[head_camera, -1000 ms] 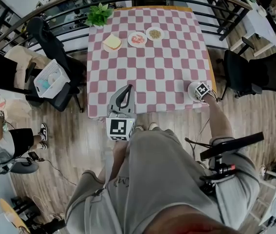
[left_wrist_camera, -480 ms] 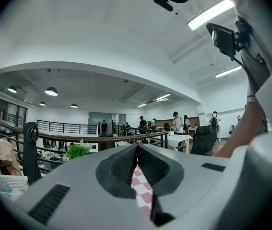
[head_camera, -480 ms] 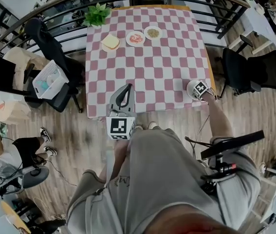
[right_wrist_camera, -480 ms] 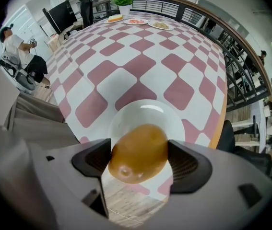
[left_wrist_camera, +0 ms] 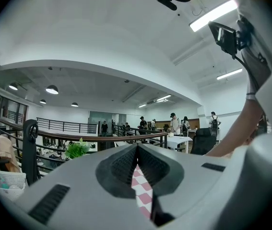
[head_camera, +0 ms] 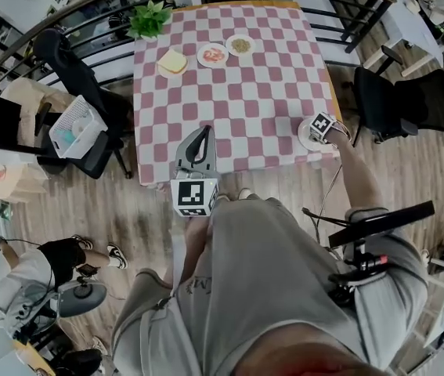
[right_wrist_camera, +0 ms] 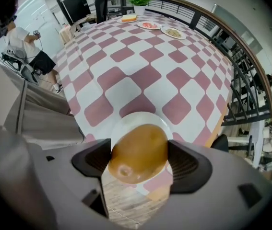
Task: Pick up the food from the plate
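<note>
The right gripper (right_wrist_camera: 138,159) has barely shifted, clenched on the brown food (right_wrist_camera: 138,150) just above its plate (right_wrist_camera: 126,122), so the lift looks begun; the left gripper (left_wrist_camera: 136,152) is closed, empty.

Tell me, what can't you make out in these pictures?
Head view: the right gripper covers the food it clamps.
Right gripper view: the food hides whether it touches the plate.
Head view: the three far dishes are too small to identify their contents.
Left gripper view: the shut left gripper blocks most of the table.
</note>
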`<state>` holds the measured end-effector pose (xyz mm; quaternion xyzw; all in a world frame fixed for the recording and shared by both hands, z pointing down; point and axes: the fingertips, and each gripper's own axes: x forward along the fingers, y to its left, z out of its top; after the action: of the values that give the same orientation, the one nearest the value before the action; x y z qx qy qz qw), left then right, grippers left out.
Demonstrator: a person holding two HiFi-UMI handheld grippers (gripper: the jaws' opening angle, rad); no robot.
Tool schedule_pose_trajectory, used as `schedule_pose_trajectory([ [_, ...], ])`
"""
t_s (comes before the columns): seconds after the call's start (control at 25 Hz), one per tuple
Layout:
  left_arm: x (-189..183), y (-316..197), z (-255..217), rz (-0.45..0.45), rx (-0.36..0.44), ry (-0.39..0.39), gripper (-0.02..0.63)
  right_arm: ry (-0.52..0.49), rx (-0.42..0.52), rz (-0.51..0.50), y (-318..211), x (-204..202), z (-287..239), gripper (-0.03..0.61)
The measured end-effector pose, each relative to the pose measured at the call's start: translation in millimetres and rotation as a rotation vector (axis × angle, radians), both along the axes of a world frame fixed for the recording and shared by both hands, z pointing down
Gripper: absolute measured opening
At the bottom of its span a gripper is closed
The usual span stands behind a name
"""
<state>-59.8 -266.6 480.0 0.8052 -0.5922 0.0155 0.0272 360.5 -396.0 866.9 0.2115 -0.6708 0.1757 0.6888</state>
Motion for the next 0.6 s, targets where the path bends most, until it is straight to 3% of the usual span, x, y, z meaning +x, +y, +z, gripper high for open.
schedule_pose_trajectory([
  [0.24, 0.3, 2.9, 2.8, -0.002, 0.001, 0.027, 0.008, 0.007, -0.071, -0.113, -8.4, -13.8, -44.9, 0.364],
  [0.6, 5.0, 10.1, 7.5, 0.029, -0.010, 0.040, 0.008, 0.009, -0.067, -0.288, -40.3, -49.6, -127.1, 0.364],
])
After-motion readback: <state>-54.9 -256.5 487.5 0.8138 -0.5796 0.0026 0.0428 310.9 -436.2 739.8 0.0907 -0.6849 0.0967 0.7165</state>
